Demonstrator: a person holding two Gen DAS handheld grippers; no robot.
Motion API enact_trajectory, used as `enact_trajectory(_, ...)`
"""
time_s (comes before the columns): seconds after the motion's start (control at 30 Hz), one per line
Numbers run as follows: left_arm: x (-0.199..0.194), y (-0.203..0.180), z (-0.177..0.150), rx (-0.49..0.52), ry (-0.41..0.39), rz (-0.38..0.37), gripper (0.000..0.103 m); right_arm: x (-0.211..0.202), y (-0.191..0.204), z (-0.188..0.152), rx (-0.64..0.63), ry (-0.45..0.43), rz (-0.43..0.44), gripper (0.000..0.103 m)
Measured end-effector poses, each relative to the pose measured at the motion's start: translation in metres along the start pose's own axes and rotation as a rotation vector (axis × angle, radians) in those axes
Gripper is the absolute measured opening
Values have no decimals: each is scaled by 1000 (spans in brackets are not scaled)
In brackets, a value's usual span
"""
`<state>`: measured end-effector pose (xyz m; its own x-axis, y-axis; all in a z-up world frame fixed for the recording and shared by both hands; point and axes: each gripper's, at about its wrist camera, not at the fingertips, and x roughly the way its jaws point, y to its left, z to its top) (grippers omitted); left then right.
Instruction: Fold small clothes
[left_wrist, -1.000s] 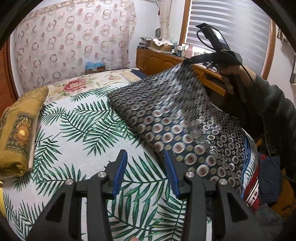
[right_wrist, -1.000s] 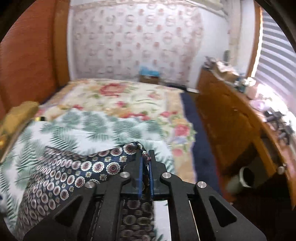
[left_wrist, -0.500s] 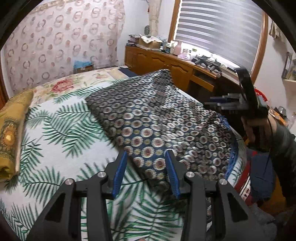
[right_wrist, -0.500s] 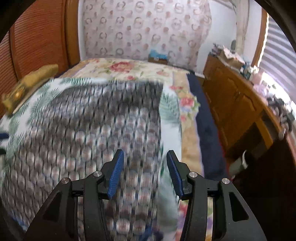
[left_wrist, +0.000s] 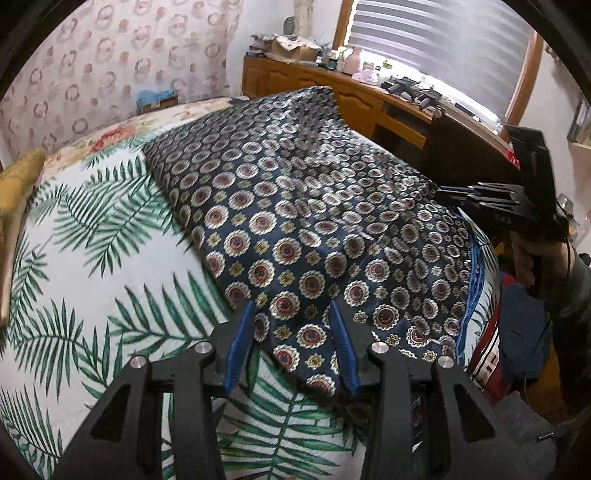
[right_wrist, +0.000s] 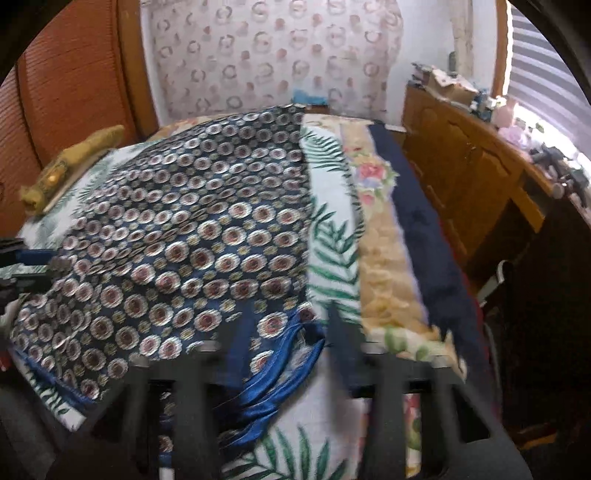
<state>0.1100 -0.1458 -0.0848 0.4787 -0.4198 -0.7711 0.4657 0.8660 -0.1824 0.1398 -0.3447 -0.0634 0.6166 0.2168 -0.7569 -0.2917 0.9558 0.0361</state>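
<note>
A navy cloth (left_wrist: 295, 206) with round medallions lies folded over on the palm-leaf bedsheet (left_wrist: 92, 277). My left gripper (left_wrist: 291, 343) is open, its blue pads (left_wrist: 240, 343) astride the cloth's near corner without pressing on it. A hand holds my right gripper (left_wrist: 441, 190) at the cloth's right edge. In the blurred right wrist view the right gripper (right_wrist: 282, 339) has its jaws closing, still apart, with the cloth's (right_wrist: 177, 229) blue satin hem between them. The left gripper (right_wrist: 26, 258) shows at that view's left edge.
A folded yellow cloth (left_wrist: 18, 192) lies at the bed's far left. A wooden dresser (left_wrist: 369, 99) with clutter runs along the window side. Red and blue fabric (left_wrist: 517, 332) sits beside the bed at lower right. A wooden panel (right_wrist: 74, 74) stands behind the bed.
The right gripper carried the cloth's edge across, let go of it, and dropped to the cloth's near right edge. The cloth now lies flat and folded. The left gripper moved up to its corner.
</note>
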Motion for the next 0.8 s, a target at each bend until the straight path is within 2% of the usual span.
enact_trajectory(0.07,1,3,-3,-17,9,-7,41,-4,5,-4,-26,-8,16,4)
enact_trajectory(0.4,-6,0,-13,-23,20,-9,41,-29,7,-7,-21,-46,-26,4)
enact_trajectory(0.43,-7,-1,-15,-26,22,-18,41,-29,8,-8,-21,-45,-39,6)
enact_trajectory(0.53,-12,-4,-21,-45,42,-82,41,-29,10,-12,-15,-39,-47,26)
enact_trajectory(0.57,-14,-5,-23,-46,50,-94,41,-27,11,-14,-15,-30,-56,44)
enact_trajectory(0.6,-16,-6,-25,-46,56,-99,41,-26,12,-16,-12,-23,-69,55)
enact_trajectory(0.8,-23,-14,-36,-26,67,-121,41,-23,15,-27,-1,6,-52,55)
